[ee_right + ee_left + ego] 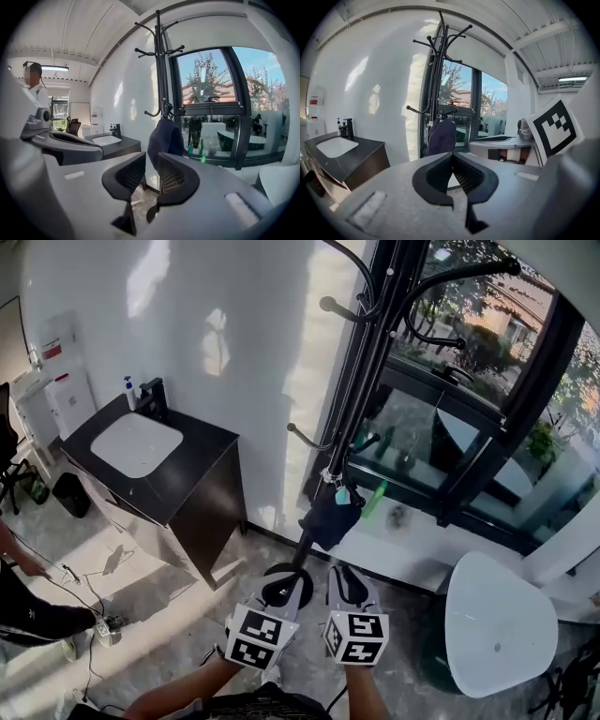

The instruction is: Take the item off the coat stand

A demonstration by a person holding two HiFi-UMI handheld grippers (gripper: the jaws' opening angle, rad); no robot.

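A black coat stand [375, 343] rises in front of the window, with a dark blue bag [330, 518] hanging from one of its lower hooks. Both grippers are held side by side low in the head view, pointing at the stand's base. My left gripper [284, 593] is shut, its tips meeting with nothing between them [452, 155]; the bag [441, 136] hangs well beyond it. My right gripper [349, 585] stands open with a narrow empty gap [151, 161]. The bag [164, 138] hangs just past its tips, apart from them.
A black vanity cabinet with a white sink [141, 442] stands to the left of the stand. A round white table [492, 624] is at the right. The stand's round base [277, 594] lies below the grippers. A person [28, 615] and floor cables are at far left.
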